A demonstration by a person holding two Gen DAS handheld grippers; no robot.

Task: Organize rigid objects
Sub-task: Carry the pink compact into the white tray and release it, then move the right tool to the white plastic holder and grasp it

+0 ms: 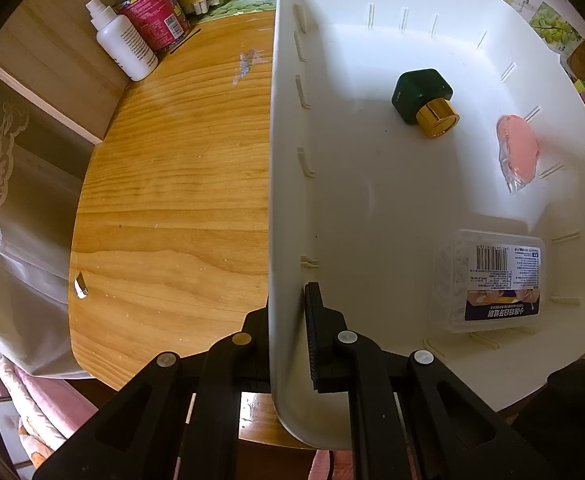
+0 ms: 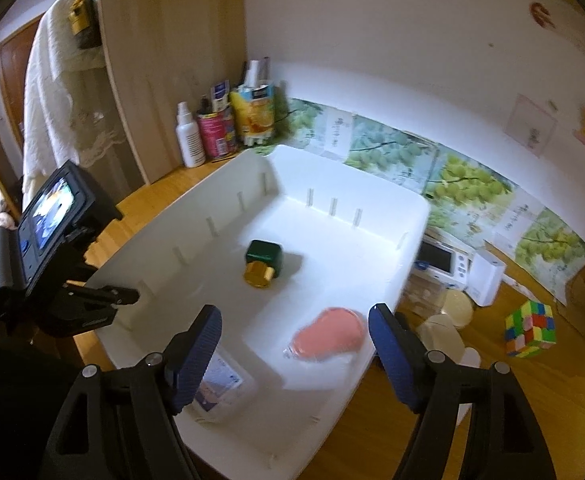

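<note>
A white plastic bin stands on the wooden table. Inside lie a dark green bottle with a gold cap, a pink item in clear packaging and a clear box with a barcode label. My left gripper is shut on the bin's left wall, one finger inside and one outside; it also shows in the right wrist view. My right gripper is open and empty above the bin's near end, over the pink item.
A white spray bottle, a red can and a yellow carton stand at the back left. Right of the bin are a Rubik's cube, a toy oven, a white box and cream containers.
</note>
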